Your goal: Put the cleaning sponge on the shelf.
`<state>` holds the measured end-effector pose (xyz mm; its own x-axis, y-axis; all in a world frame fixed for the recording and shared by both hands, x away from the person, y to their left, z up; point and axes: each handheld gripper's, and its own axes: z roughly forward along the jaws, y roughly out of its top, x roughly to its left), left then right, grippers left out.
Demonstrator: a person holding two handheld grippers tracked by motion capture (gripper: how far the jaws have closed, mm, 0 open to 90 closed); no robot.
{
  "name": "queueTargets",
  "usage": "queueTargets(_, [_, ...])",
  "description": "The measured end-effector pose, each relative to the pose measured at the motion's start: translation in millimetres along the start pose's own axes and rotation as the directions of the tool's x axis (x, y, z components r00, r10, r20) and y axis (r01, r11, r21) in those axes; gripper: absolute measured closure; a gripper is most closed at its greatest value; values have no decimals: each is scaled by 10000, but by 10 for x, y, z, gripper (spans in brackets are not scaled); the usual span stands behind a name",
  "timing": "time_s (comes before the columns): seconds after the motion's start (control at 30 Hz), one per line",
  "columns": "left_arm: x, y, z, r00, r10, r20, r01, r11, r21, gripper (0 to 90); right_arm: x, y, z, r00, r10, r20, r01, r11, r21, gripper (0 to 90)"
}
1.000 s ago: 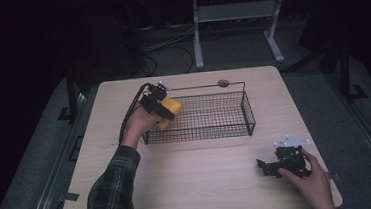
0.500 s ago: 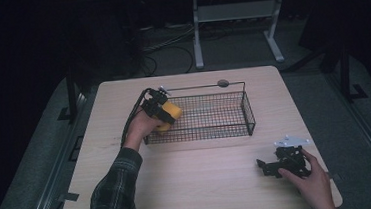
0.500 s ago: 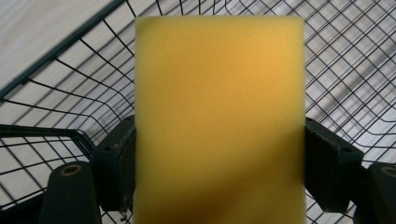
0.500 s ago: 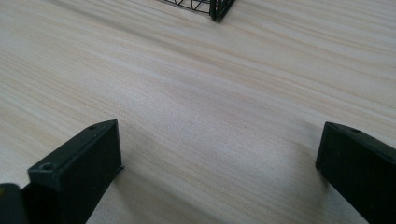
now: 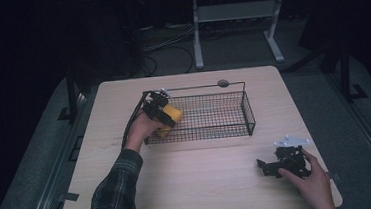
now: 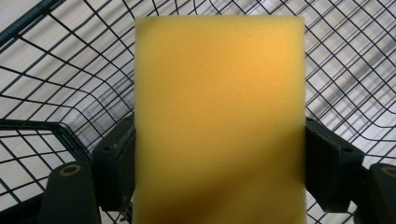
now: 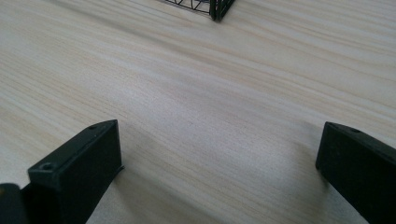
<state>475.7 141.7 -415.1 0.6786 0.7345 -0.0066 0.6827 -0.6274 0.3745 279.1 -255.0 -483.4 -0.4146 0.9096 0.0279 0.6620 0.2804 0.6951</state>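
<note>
Table: one basket, one sponge

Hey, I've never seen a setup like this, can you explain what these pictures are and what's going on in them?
A person sits at a wooden table holding a hand-operated two-jaw gripper in each hand. The high view looks down from above; the other two pictures come from cameras riding on each gripper, looking along its black jaws. The left gripper is shut on a yellow sponge at the left end of a black wire basket. The right gripper rests near the table's front right corner, jaws wide open with nothing between them, just bare wood.
</note>
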Motion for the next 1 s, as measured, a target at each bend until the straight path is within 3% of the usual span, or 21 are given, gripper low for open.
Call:
queueTargets(0.2, [14,-10,9,9998,-25,188,24,10000,45,221,0,0,0,10000,0,1,0,10000,0,0])
queueTargets(0.63, [16,-8,-3,9999,-20,149,21,10000,-29,181,-1,0,1,10000,-17,0,17,10000,-11,0])
queueTargets(1.0, [4,38,-230,9999,116,64,-113,9985,-534,179,-1,0,1,10000,-14,-3,14,10000,-10,0])
